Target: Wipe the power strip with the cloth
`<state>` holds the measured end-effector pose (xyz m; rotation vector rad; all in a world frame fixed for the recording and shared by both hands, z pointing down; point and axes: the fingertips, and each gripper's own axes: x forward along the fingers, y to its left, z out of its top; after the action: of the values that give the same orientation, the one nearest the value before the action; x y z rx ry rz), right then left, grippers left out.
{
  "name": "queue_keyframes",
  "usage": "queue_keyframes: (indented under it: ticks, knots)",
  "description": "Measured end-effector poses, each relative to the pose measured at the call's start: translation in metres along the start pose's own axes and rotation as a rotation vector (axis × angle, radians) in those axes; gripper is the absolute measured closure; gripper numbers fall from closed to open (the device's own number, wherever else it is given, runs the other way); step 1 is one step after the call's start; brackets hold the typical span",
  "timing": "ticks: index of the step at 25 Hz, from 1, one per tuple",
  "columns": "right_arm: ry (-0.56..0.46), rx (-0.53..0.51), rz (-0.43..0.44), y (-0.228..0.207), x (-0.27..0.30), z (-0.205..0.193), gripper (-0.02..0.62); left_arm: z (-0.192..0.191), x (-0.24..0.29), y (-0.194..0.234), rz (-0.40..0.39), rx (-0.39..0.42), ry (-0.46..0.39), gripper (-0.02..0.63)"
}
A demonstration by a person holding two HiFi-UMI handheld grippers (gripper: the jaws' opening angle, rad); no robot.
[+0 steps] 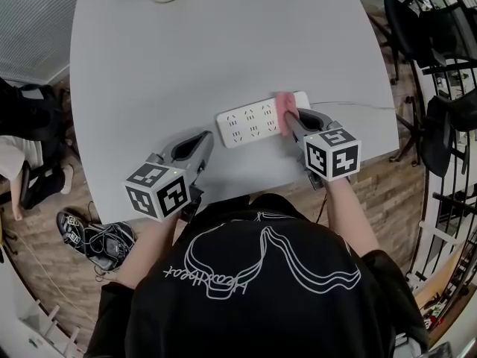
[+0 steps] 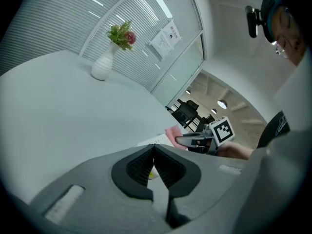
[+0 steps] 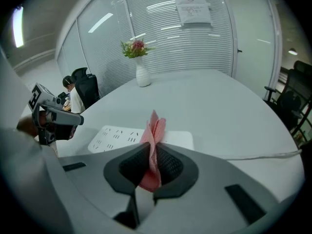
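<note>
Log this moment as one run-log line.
step: wipe | right hand-held gripper: shut on pink cloth | pink cloth: over right part of power strip | left hand-held gripper: shut, empty, beside power strip

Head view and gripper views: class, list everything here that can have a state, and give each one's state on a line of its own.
Power strip: lying flat on the table, sockets up, nothing plugged in.
Pink cloth: bunched, pinched upright, over the strip's right part.
Right gripper: jaws shut on the cloth.
Left gripper: jaws shut, empty, clear of the strip.
Vase of flowers: upright at the table's far side.
</note>
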<state>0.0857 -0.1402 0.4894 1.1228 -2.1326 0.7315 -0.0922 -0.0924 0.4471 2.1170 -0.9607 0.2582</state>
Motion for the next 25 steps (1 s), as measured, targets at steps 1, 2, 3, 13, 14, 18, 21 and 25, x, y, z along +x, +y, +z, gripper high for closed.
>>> queue_keyframes:
  ticks: [1, 2, 3, 13, 14, 18, 21, 25]
  knots:
    - [0.000, 0.003, -0.009, -0.004, -0.001, -0.001, 0.552, 0.000, 0.000, 0.000, 0.000, 0.000, -0.001, 0.592]
    - [0.000, 0.007, -0.017, -0.008, -0.003, -0.002, 0.552, -0.001, -0.001, 0.000, 0.000, -0.001, -0.001, 0.592]
    - [-0.001, 0.010, -0.025, -0.011, -0.004, -0.003, 0.552, -0.001, -0.001, 0.000, 0.000, -0.001, -0.001, 0.592]
    - [-0.002, 0.039, -0.107, -0.042, -0.013, -0.005, 0.552, -0.001, -0.003, 0.006, -0.007, 0.000, 0.006, 0.592]
    - [-0.001, 0.040, -0.111, -0.043, -0.013, -0.005, 0.552, -0.001, -0.004, 0.007, -0.006, -0.001, 0.004, 0.592]
    - [0.007, 0.041, -0.127, -0.055, -0.020, -0.008, 0.552, 0.000, -0.004, 0.003, -0.001, -0.005, -0.009, 0.592]
    - [0.005, 0.062, -0.132, -0.059, -0.023, -0.009, 0.554, 0.000, -0.005, 0.000, 0.000, -0.007, -0.012, 0.592]
    - [-0.004, 0.068, -0.131, -0.053, -0.025, -0.003, 0.555, -0.001, -0.009, 0.004, 0.002, -0.012, -0.015, 0.592]
